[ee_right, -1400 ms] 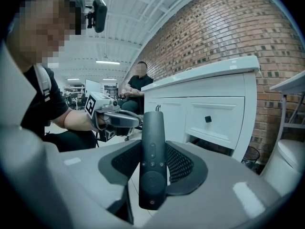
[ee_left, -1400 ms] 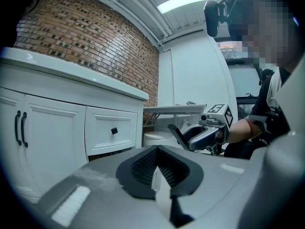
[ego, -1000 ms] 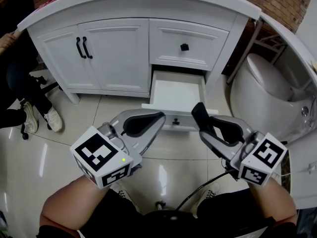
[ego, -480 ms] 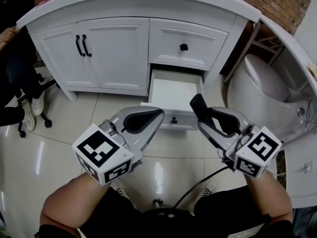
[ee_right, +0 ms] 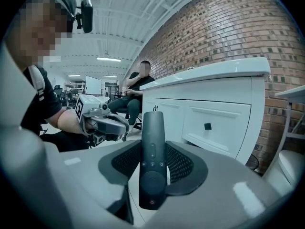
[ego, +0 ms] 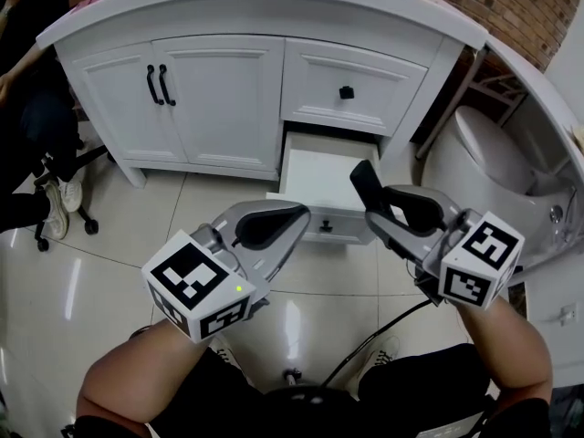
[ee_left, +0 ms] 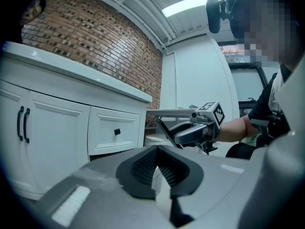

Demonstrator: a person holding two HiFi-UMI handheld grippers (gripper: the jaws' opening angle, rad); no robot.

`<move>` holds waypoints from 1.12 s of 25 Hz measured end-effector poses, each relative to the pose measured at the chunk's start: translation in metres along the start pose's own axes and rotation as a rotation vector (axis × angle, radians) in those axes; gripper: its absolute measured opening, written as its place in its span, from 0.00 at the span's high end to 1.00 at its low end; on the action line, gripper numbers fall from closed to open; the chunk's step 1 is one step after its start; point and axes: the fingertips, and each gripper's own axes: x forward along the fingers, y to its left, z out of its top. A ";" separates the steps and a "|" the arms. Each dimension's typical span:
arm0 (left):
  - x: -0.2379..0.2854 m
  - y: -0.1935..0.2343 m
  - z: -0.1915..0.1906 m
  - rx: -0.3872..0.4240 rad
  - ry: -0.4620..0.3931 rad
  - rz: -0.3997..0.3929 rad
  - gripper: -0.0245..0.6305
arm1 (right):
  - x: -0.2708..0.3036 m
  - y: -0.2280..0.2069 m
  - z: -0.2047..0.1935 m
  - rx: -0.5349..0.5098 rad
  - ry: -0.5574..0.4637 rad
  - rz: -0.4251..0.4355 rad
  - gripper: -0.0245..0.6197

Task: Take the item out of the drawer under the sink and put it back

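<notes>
Holding remote (ee_right: pixel 152 161) short of the open drawer (ego: pixel 321 167)

Head view: the drawer lay ahead of and below the right gripper (ego: pixel 370 190), the nearer one; the left gripper (ego: pixel 281 224) hung alongside.
Left gripper view: jaws sat together, empty.
Right gripper view: jaws clamped the remote, lengthwise along them.

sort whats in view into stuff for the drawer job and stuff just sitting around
For the job:
remote, clamped in the right hand-held gripper
open drawer

Just there:
toilet
cupboard doors
shut top drawer
left hand-held gripper, empty
</notes>
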 end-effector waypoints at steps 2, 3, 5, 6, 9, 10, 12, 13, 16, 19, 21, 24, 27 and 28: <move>0.001 0.000 0.000 -0.001 0.002 0.004 0.95 | 0.003 -0.007 0.005 -0.003 0.001 -0.002 0.70; 0.001 0.000 0.000 -0.001 0.005 0.006 0.95 | 0.005 -0.012 0.008 -0.006 0.000 -0.006 0.70; 0.001 0.001 -0.001 -0.003 0.008 0.009 0.95 | 0.011 -0.021 0.013 -0.016 -0.003 -0.014 0.70; 0.002 0.002 -0.001 -0.004 0.007 0.008 0.95 | 0.015 -0.026 0.015 -0.026 -0.003 -0.016 0.70; 0.003 0.005 0.001 -0.010 -0.001 0.009 0.95 | 0.029 -0.040 0.018 -0.065 0.008 -0.009 0.70; 0.003 0.007 0.001 -0.013 -0.004 0.013 0.95 | 0.034 -0.044 0.017 -0.077 0.014 -0.010 0.70; 0.002 0.008 0.005 -0.017 -0.014 0.023 0.95 | 0.043 -0.053 0.015 -0.099 0.030 -0.017 0.70; 0.001 0.009 0.006 -0.016 -0.018 0.026 0.95 | 0.048 -0.058 0.014 -0.109 0.036 -0.022 0.70; 0.002 0.012 0.007 -0.015 -0.015 0.030 0.95 | 0.060 -0.072 0.013 -0.135 0.040 -0.044 0.70; 0.004 0.013 0.002 -0.019 -0.001 0.027 0.95 | 0.074 -0.083 0.010 -0.160 0.041 -0.055 0.70; 0.004 0.013 0.001 -0.025 0.002 0.023 0.95 | 0.086 -0.090 0.004 -0.173 0.054 -0.058 0.70; 0.004 0.015 0.005 -0.034 -0.010 0.022 0.95 | 0.105 -0.107 -0.006 -0.153 0.070 -0.059 0.70; 0.004 0.016 0.006 -0.037 -0.013 0.023 0.95 | 0.122 -0.127 -0.019 -0.128 0.097 -0.078 0.70; 0.004 0.017 0.005 -0.038 -0.009 0.023 0.95 | 0.127 -0.134 -0.024 -0.122 0.112 -0.084 0.70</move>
